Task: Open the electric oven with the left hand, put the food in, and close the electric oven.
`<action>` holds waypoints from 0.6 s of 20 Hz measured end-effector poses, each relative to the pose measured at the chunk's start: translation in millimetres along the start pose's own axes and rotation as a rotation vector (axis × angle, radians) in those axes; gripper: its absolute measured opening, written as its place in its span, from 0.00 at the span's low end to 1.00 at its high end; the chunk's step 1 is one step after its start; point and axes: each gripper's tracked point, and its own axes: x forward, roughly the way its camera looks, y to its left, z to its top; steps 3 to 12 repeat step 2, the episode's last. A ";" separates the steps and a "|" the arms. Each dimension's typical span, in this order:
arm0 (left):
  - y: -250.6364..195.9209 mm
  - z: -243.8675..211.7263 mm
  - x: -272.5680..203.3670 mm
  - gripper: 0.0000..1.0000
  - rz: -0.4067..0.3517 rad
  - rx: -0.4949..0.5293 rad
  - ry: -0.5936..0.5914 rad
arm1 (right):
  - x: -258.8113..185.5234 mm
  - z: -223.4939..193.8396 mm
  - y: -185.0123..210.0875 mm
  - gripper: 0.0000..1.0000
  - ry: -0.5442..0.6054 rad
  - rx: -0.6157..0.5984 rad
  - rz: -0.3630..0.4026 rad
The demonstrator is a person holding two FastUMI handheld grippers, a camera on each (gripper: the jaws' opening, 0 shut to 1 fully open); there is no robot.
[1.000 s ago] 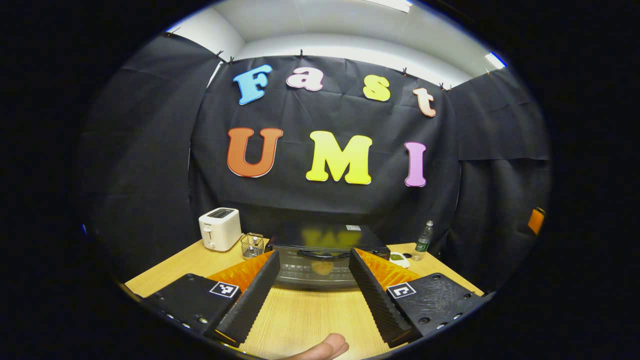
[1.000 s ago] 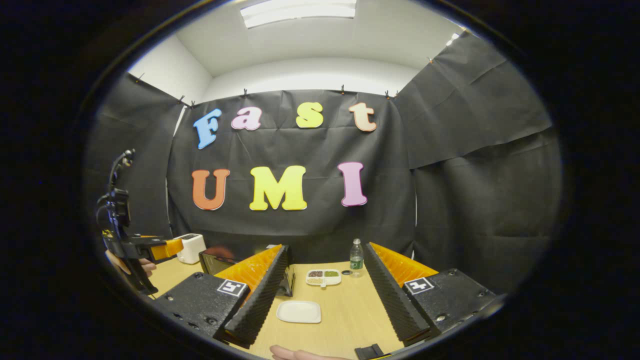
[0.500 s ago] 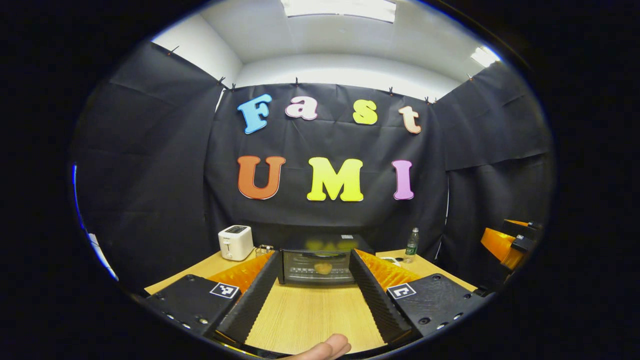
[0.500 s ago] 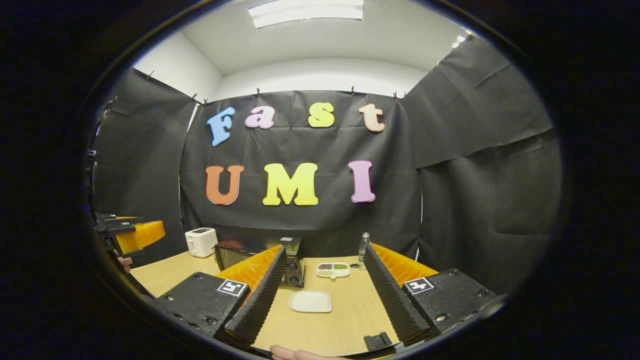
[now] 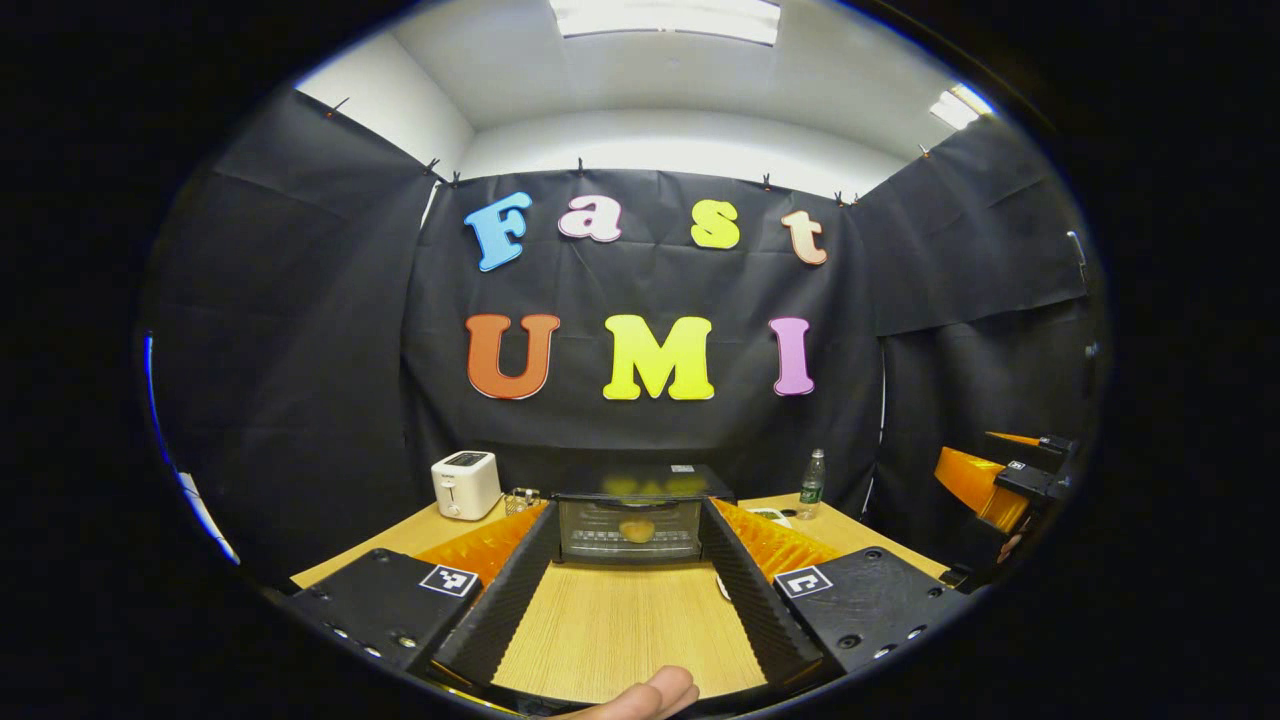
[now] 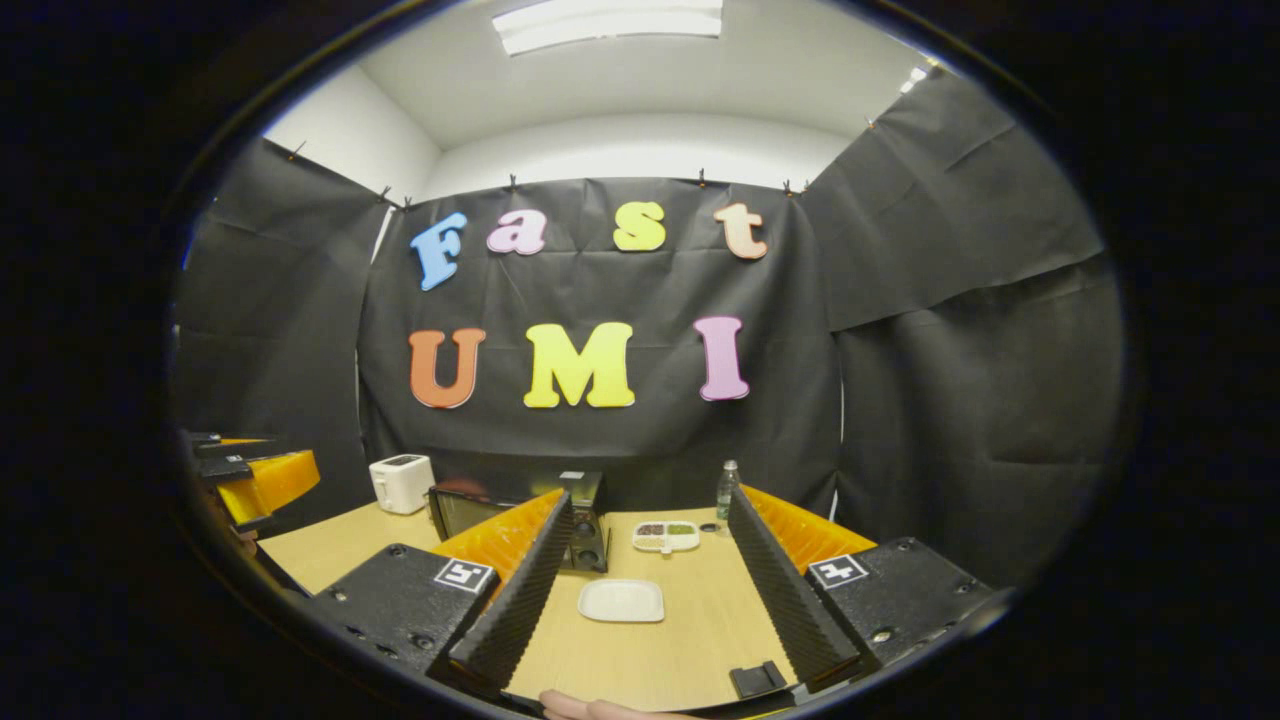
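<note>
Both claws have drawn back from the electric oven [image 5: 630,518], which now looks smaller at the tabletop's [image 5: 620,630] far side, door closed, food [image 5: 636,529] inside. Left claw [image 5: 620,590] and right claw [image 6: 650,590] gape wide, empty. White plate [image 6: 621,601] lies bare.

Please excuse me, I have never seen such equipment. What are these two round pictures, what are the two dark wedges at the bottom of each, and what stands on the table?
A person holds a two-finger gripper in each hand, and a camera rides on each. The wedges are that gripper's own fingers. The left gripper and the right gripper are both open and hold nothing. On the wooden table stands a small oven, its door shut, with a yellowish piece of food inside. Nearby are a white toaster, a bottle, an empty white plate and a divided dish.
</note>
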 end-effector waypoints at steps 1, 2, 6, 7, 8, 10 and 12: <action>-0.8 -0.7 0.3 0.92 -0.002 0.003 0.004 | -1.4 1.1 -1.2 0.92 -0.001 0.001 -0.003; -0.8 -1.8 -0.5 0.92 -0.003 0.004 0.006 | -2.8 1.6 -2.2 0.92 -0.002 0.001 -0.006; -0.8 -1.8 -0.5 0.92 -0.003 0.004 0.006 | -2.8 1.6 -2.2 0.92 -0.002 0.001 -0.006; -0.8 -1.8 -0.5 0.92 -0.003 0.004 0.006 | -2.8 1.6 -2.2 0.92 -0.002 0.001 -0.006; -0.8 -1.8 -0.5 0.92 -0.003 0.004 0.006 | -2.8 1.6 -2.2 0.92 -0.002 0.001 -0.006; -0.8 -1.8 -0.5 0.92 -0.003 0.004 0.006 | -2.8 1.6 -2.2 0.92 -0.002 0.001 -0.006; -0.8 -1.8 -0.5 0.92 -0.003 0.004 0.006 | -2.8 1.6 -2.2 0.92 -0.002 0.001 -0.006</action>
